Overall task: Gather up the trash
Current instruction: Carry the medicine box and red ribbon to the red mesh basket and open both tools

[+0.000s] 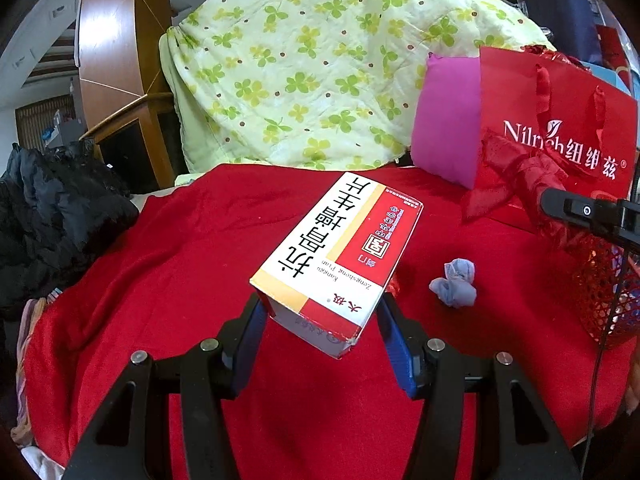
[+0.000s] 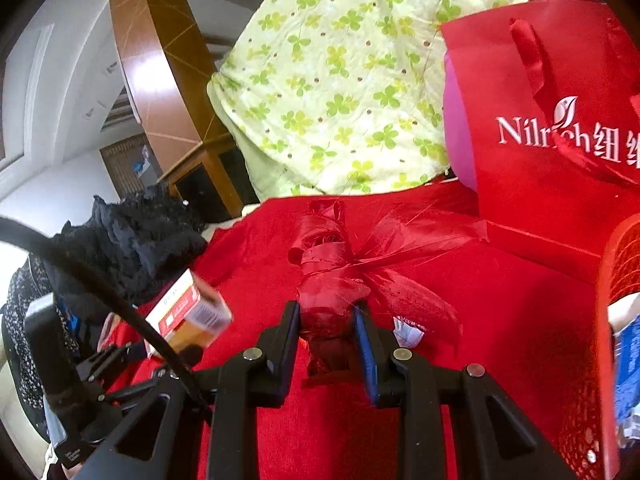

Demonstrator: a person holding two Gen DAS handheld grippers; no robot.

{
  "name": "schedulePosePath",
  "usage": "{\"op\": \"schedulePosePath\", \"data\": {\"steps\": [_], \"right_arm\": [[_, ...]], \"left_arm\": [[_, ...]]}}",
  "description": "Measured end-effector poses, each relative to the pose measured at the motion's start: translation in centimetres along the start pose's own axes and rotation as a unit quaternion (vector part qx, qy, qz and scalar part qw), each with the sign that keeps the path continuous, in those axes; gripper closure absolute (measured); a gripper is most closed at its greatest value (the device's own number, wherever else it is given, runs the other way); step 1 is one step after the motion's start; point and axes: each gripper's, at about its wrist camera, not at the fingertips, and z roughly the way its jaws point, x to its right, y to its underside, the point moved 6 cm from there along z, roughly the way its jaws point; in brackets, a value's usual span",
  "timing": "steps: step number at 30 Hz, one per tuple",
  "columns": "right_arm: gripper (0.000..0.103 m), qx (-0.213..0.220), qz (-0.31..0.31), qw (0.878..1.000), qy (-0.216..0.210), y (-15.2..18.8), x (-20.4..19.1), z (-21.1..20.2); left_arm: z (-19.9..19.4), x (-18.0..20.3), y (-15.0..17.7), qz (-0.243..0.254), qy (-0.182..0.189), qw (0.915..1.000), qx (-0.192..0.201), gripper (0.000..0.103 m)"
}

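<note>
My left gripper (image 1: 320,316) is shut on a white, red and yellow medicine box (image 1: 340,256) and holds it tilted above the red cloth (image 1: 180,280). The box also shows in the right wrist view (image 2: 188,316) at the left. My right gripper (image 2: 326,320) is shut on a crumpled red ribbon bow (image 2: 344,276), lifted over the cloth. A crumpled grey-blue wad (image 1: 454,282) lies on the cloth right of the box. A red mesh basket (image 1: 612,292) stands at the right edge and shows in the right wrist view (image 2: 612,320) holding white and blue items.
A red gift bag (image 1: 560,120) stands at the back right beside a pink pillow (image 1: 444,120). A green clover quilt (image 1: 312,64) is piled behind. Black clothing (image 1: 52,208) lies at the left. A wooden cabinet (image 1: 120,80) stands at the far left.
</note>
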Motion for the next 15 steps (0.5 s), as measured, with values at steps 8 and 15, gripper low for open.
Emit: {"op": "schedulePosePath", "data": {"steps": [8,15], "right_arm": [[0.074,0.05,-0.006,0.999,-0.003,-1.6,0.2,-3.8],[0.074,0.105,-0.009,0.994,0.004,-2.6,1.3,-8.2]], "left_arm": [[-4.2,2.5,-2.7,0.02,-0.012,0.9991,0.034,0.045],[-7.0,4.7,-4.9,0.03,-0.009,0.9975,0.062,0.045]]}}
